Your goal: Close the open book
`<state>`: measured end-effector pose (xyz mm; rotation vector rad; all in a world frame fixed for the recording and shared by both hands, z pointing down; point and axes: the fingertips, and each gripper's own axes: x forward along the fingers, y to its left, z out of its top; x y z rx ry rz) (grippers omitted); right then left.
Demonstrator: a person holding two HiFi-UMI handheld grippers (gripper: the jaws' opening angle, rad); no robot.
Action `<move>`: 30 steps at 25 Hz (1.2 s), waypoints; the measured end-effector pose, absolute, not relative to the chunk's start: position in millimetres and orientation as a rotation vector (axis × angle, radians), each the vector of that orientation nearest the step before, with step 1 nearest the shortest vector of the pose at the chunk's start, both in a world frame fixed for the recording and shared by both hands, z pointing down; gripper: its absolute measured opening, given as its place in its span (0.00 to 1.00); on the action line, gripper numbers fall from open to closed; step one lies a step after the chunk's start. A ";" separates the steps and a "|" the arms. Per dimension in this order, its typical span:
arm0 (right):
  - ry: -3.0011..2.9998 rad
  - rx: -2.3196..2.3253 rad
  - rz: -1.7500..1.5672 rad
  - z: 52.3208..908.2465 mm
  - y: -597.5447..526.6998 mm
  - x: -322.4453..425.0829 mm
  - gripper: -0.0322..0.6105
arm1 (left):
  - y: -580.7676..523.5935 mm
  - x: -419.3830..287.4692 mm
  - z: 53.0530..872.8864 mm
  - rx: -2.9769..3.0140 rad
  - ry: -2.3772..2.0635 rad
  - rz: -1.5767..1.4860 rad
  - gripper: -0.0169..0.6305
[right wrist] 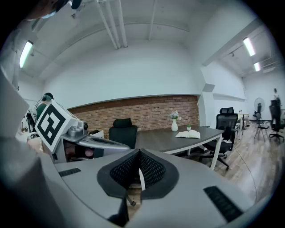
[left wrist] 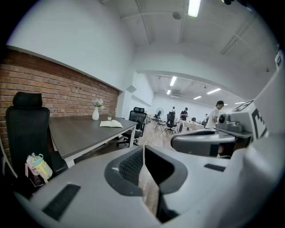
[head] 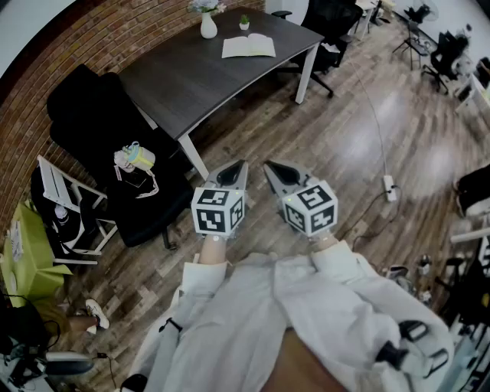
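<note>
left tongs (head: 236, 170): closed, nothing gripped; held over the wooden floor (head: 344, 138), short of the counter's near corner, tipped slightly down towards it.
right tongs (head: 274, 170): closed, pads together, empty; just beside the left tongs, tips leaning in towards each other.
book (head: 248, 47): lies open, pages up, on the far end of the counter near its edge; well apart from both tongs.
counter (head: 199, 84): dark top on white legs, set along the brick wall (head: 92, 38); bare over most of its length.
vase (head: 208, 27): white, upright, pale flowers in it; beyond the book, on the wall side.
potted plant (head: 244, 22): small, green; stands between vase and book, just behind the book.
black chair (head: 92, 115): high-backed, at the counter's near end, against the brick wall.
bag (head: 136, 159): pale, with a bottle in it; rests on a black seat beside the counter's near end.
office chair (head: 333, 19): black, at the far side of the counter, by the book's end.
sleeves (head: 230, 298): white, reaching up to both tongs from the bottom of the head view.
power strip (head: 390, 187): white, on the floor off to the right, cable trailing.
</note>
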<state>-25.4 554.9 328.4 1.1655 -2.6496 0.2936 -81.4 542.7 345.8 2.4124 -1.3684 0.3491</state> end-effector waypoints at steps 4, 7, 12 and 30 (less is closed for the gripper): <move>-2.650 1.161 0.323 332.1 554.4 -20.8 0.06 | 541.0 -74.4 345.8 2.412 -1.330 0.309 0.05; -2.642 1.177 0.327 330.7 550.4 -13.0 0.06 | 540.7 -66.4 350.3 2.416 -1.302 0.323 0.05; -2.628 1.205 0.341 334.5 551.6 -4.2 0.06 | 543.0 -59.8 357.2 2.434 -1.284 0.359 0.05; -2.680 1.133 0.322 348.5 556.9 29.4 0.07 | 549.0 -30.8 361.5 2.458 -1.299 0.269 0.05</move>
